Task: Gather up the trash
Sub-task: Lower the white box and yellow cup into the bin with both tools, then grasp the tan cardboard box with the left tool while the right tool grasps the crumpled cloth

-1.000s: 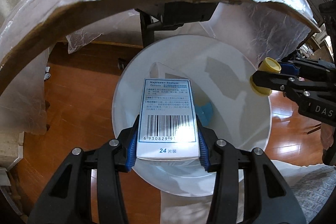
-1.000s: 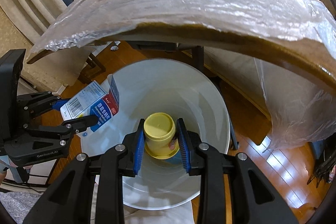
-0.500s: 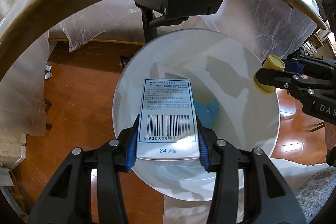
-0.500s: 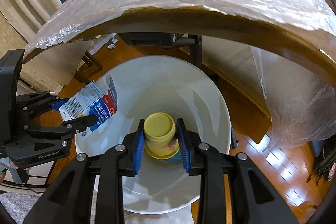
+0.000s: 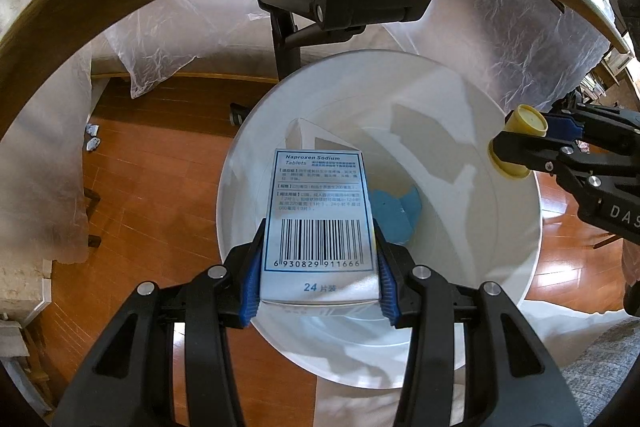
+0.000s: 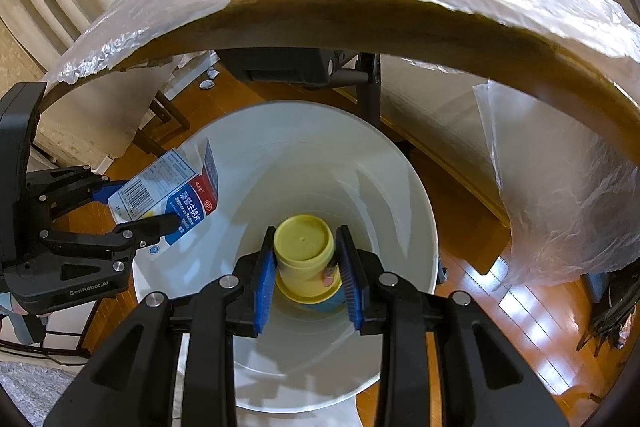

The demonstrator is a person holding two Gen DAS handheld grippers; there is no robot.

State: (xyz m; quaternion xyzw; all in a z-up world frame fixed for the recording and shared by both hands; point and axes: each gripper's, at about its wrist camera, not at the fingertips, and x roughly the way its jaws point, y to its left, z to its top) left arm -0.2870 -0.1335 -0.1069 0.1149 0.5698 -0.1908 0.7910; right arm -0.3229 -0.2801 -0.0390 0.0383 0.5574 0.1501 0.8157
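Left wrist view: left gripper (image 5: 319,279) clamps one tablet box (image 5: 319,223), long axis running forward along the fingers, barcode face up, above one white bin (image 5: 516,267); one blue scrap (image 5: 394,213) lies inside.

Right wrist view: right gripper (image 6: 307,279) grips one yellow cup (image 6: 306,255), base pointing forward, over the bin (image 6: 412,187).
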